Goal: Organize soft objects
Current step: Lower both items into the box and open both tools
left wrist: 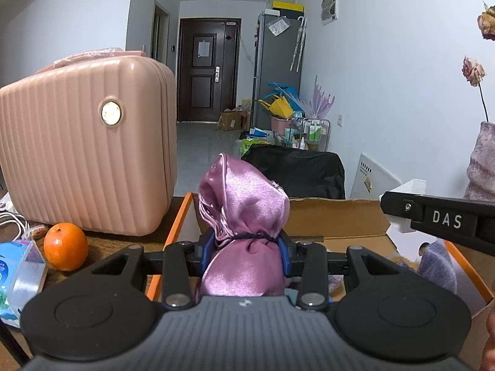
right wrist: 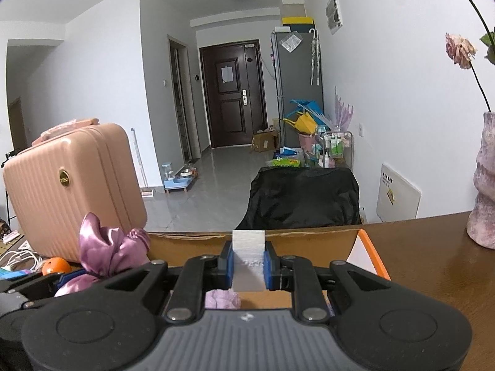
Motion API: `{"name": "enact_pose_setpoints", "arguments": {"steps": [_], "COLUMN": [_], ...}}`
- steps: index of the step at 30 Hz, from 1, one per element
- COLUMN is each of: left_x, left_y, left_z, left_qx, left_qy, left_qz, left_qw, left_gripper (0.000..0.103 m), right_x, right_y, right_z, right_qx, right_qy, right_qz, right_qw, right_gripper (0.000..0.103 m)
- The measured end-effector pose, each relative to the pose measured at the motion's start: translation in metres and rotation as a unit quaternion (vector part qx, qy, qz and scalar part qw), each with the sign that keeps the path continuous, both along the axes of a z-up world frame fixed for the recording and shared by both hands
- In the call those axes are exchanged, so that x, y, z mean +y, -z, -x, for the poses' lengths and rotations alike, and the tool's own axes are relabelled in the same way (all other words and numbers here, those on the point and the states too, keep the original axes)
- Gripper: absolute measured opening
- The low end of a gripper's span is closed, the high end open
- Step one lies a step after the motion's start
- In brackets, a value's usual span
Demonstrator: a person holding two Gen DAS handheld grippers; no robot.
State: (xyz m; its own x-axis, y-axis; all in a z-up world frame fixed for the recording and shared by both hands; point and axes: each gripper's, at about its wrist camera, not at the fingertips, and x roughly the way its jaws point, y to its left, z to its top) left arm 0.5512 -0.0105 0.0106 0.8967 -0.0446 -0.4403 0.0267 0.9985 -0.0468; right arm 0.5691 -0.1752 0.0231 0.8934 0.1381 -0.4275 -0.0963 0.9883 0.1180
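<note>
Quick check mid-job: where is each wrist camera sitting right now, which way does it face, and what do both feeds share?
Left wrist: rides behind the left gripper, facing down the room toward the dark door; its jaws clamp a pink satin pouch over the cardboard box, and the right gripper's finger enters at right.
Right wrist: behind the right gripper, same heading; jaws hold a white pad.
Shared: pink suitcase, orange, pouch, box, door.

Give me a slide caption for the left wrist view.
Left hand-held gripper clamps a pink satin pouch above an open cardboard box, beside a pink suitcase.
</note>
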Motion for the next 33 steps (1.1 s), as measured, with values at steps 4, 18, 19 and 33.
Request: {"name": "enact_pose_setpoints", "arguments": {"steps": [4, 18, 19, 33], "left_x": [0.001, 0.005, 0.005, 0.003], "left_y": [0.003, -0.001, -0.002, -0.011], "left_z": [-0.003, 0.007, 0.009, 0.024], "left_qx": [0.005, 0.004, 0.001, -0.010], "left_qy": [0.001, -0.003, -0.002, -0.018], "left_qz": [0.000, -0.001, -0.001, -0.021], "left_qw": [1.0000, 1.0000, 1.0000, 0.9996], "left_gripper": [0.041, 0.080, 0.083, 0.103], "right_x": [0.001, -0.014, -0.015, -0.026], "right_y": [0.002, 0.002, 0.002, -0.001], "right_z": [-0.005, -0.014, -0.013, -0.005], "right_qx": [0.008, 0.021, 0.019, 0.016], "right_qy": [0.000, 0.035, 0.038, 0.047], "right_qz": [0.002, -0.012, -0.015, -0.037], "right_qw": [1.000, 0.999, 0.999, 0.998], "right_gripper": [0.018, 0.071, 0.075, 0.103]}}
